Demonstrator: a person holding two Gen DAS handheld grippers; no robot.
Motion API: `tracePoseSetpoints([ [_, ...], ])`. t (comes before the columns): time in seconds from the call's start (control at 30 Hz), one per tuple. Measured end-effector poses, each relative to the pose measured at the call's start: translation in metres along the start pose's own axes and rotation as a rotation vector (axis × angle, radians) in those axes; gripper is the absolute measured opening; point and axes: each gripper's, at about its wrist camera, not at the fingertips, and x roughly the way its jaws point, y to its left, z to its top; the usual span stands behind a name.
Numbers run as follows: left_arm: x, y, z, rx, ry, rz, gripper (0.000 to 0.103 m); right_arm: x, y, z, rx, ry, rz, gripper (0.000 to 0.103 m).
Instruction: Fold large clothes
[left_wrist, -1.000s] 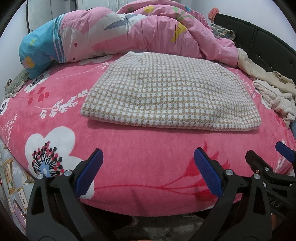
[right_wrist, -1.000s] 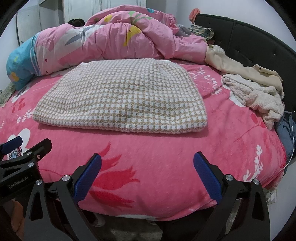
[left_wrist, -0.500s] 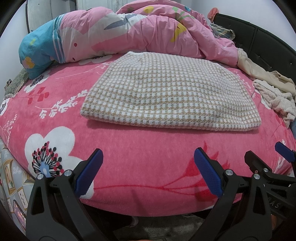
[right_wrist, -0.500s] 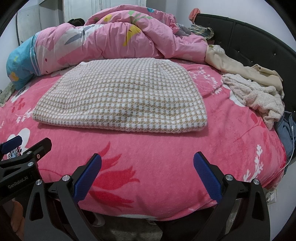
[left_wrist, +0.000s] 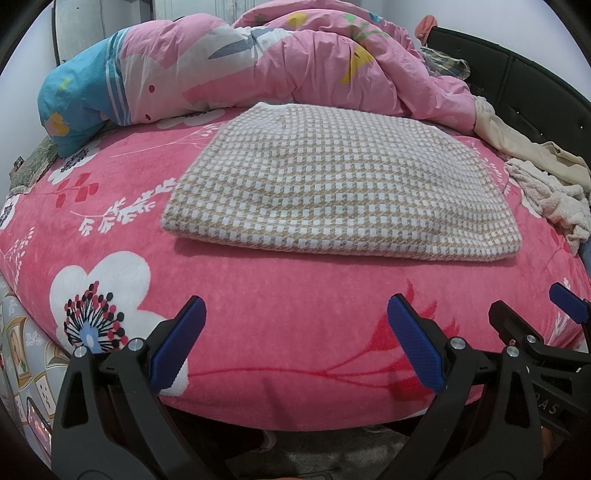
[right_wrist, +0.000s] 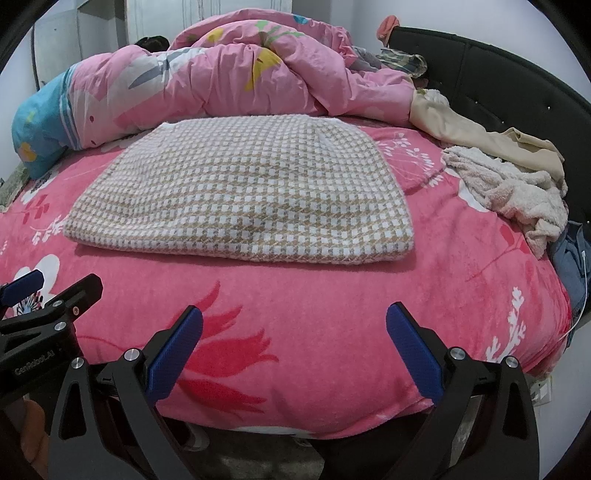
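Note:
A beige-and-white checked garment (left_wrist: 332, 184) lies folded into a flat rectangle in the middle of the pink floral bed (left_wrist: 258, 288); it also shows in the right wrist view (right_wrist: 243, 192). My left gripper (left_wrist: 295, 332) is open and empty at the bed's near edge, short of the garment. My right gripper (right_wrist: 295, 332) is open and empty beside it, also short of the garment. The right gripper's fingers (left_wrist: 517, 325) show at the right of the left wrist view. The left gripper's fingers (right_wrist: 74, 291) show at the left of the right wrist view.
A bunched pink quilt (left_wrist: 277, 62) lies behind the garment. A beige garment (right_wrist: 480, 136), a fluffy cream garment (right_wrist: 517, 192) and blue denim (right_wrist: 572, 258) lie at the right by the black headboard (right_wrist: 498, 74). The floor (right_wrist: 258, 458) lies below the bed edge.
Both grippers have shifted very slightly; the garment sits a little higher in the right wrist view. Nothing was taken hold of or let go.

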Motion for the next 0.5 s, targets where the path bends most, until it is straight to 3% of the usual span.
tracePoseSetpoints([
  [0.5, -0.0003, 0.0006, 0.0003, 0.0, -0.001, 0.0, 0.095, -0.0007, -0.0001, -0.0002, -0.001, -0.002, -0.001, 0.097],
])
